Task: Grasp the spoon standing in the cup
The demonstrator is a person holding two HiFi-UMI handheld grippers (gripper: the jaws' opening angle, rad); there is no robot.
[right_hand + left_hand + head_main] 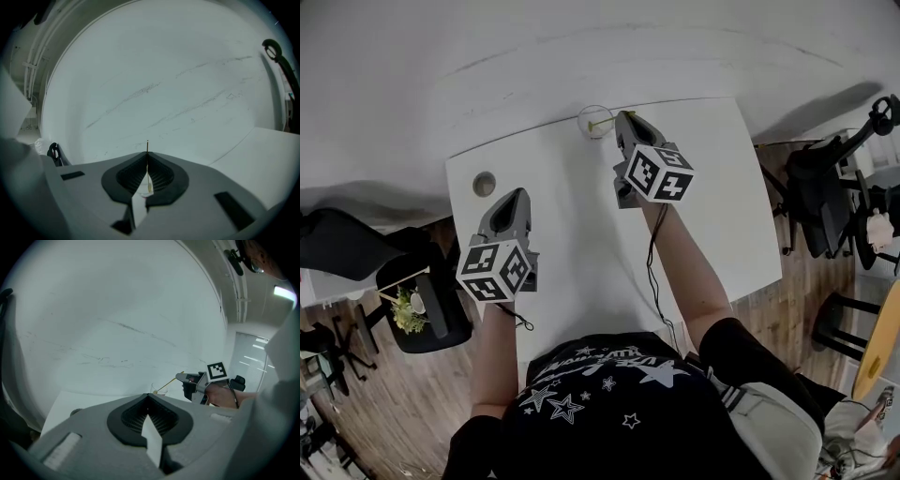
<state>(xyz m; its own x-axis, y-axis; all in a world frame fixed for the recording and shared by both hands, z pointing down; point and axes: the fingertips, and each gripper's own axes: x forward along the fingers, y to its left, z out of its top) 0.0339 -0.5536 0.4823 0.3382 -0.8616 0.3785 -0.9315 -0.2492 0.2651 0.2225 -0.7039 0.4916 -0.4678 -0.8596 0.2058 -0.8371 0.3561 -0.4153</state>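
Nearest to us, the left gripper hangs over the near-left part of the white counter. Its jaws are clenched together with nothing between them, and we judge it has no part in this job. A round hole in the counter lies just to its left.

Farther on, the right gripper reaches up to the clear cup, which stands at the counter's far edge, close to the wall. Its jaws are pressed together on the thin yellow handle of the spoon. In the right gripper view the handle's end pokes up just above the pinched jaws. In the left gripper view the spoon slants from the cup's mouth up to the jaw tips, and its lower end looks to be inside the cup.

So we judge the grasp itself made, high on the handle. What is left is small: holding the pinch firm on so thin a handle without tipping the light cup.
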